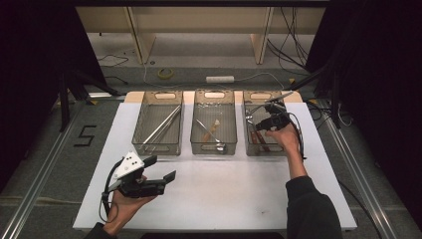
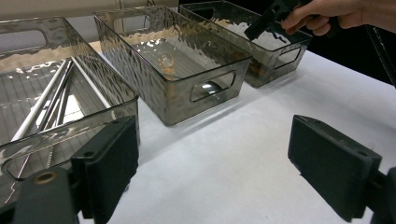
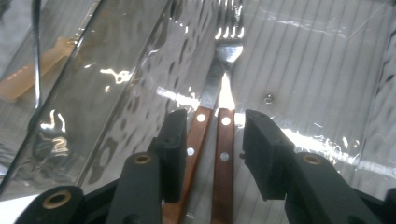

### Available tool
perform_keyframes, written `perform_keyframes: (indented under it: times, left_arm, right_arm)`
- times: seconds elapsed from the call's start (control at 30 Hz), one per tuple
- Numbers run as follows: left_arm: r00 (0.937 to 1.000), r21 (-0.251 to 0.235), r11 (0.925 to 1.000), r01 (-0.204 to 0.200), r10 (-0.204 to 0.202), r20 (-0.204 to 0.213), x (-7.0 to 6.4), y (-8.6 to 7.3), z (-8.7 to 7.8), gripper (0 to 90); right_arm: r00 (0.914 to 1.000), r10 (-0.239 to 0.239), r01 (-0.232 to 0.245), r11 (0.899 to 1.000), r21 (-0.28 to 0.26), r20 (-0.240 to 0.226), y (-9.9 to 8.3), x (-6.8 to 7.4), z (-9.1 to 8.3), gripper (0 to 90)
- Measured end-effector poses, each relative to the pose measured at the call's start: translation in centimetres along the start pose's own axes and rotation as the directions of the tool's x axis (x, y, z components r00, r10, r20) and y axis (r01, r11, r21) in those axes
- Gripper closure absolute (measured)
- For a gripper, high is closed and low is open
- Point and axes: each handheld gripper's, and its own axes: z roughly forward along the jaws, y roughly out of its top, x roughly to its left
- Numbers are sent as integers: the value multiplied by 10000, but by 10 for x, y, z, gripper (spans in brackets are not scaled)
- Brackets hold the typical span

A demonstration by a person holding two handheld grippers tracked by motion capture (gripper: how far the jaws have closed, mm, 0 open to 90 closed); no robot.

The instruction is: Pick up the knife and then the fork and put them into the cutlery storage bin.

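Fork (image 3: 227,46) with a wooden handle lies flat on the floor of the right-hand bin (image 1: 286,149), tines pointing away from the person, and a second wooden handle (image 3: 198,140) lies pressed alongside it on the side toward the middle bin. The right gripper (image 3: 212,149) is down inside that bin with its jaws apart, straddling both handles and not yet pinching anything. Main risk as I see it: closing from here catches both handles at once, so either two utensils come up together or one pivots out and drops back. The inner jaw also sits close to the bin wall; any sideways drift could bump the wall and shove the bin across the white table (image 1: 224,199). Smooth handles flat on ribbed plastic may squirt out under a shallow pinch. The middle bin (image 1: 214,149), next one over, holds a spoon and a pale plastic piece; the far-left bin (image 1: 159,149) holds long metal rods. The left gripper (image 1: 149,179) is held well off from the right-hand bin, near the table's front corner, jaws wide apart, holding nothing, so no collision risk there.
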Motion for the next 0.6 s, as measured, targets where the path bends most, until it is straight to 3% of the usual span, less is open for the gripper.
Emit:
perform_keyframes:
  times: [0.6]
  left_arm:
    - [10000,-11,10000,44,-44,8,0,0,1,158]
  right_arm:
    - [9972,-468,411,9946,-953,-584,-9,13,-20,439]
